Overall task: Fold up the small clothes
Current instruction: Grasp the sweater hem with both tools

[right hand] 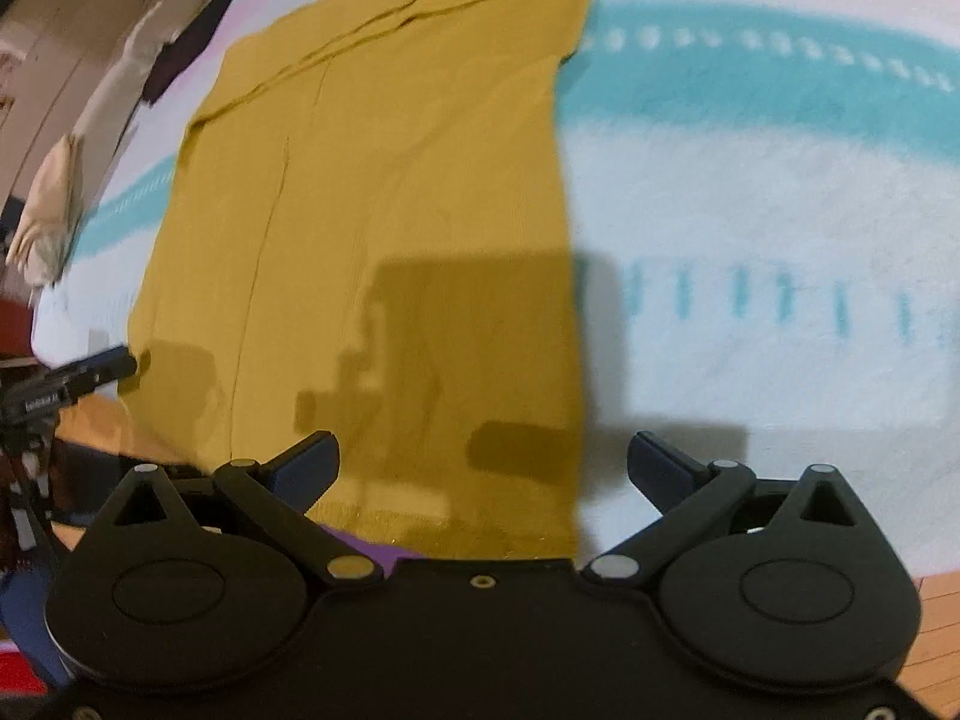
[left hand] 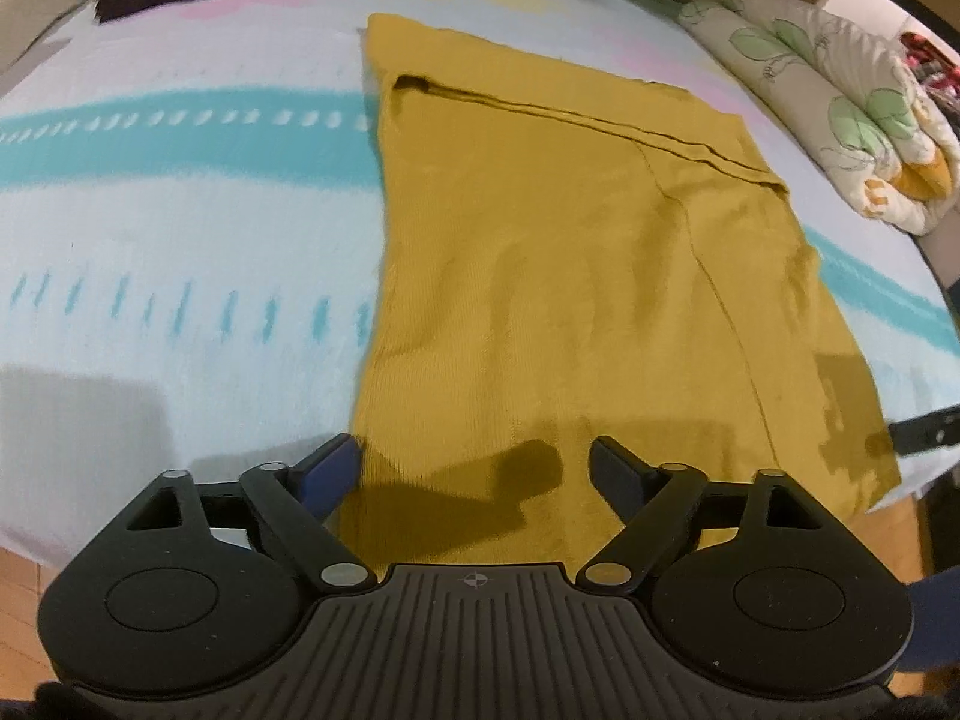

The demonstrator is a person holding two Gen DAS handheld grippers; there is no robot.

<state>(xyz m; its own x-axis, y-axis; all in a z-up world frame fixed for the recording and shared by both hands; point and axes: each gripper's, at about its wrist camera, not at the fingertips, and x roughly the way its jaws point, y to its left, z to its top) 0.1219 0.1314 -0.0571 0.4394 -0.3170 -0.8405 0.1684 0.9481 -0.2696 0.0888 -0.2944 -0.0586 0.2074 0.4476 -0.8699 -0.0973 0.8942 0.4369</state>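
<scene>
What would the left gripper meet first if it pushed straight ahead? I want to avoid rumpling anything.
Probably the mustard-yellow garment: the open left gripper points along its near hem, spread flat on the bed sheet. How high the fingers sit above the cloth is unclear.

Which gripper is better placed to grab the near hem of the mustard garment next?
Left gripper: open, both fingers straddle the mustard garment. Right gripper, also open, straddles its side edge, half over the bedsheet.
</scene>
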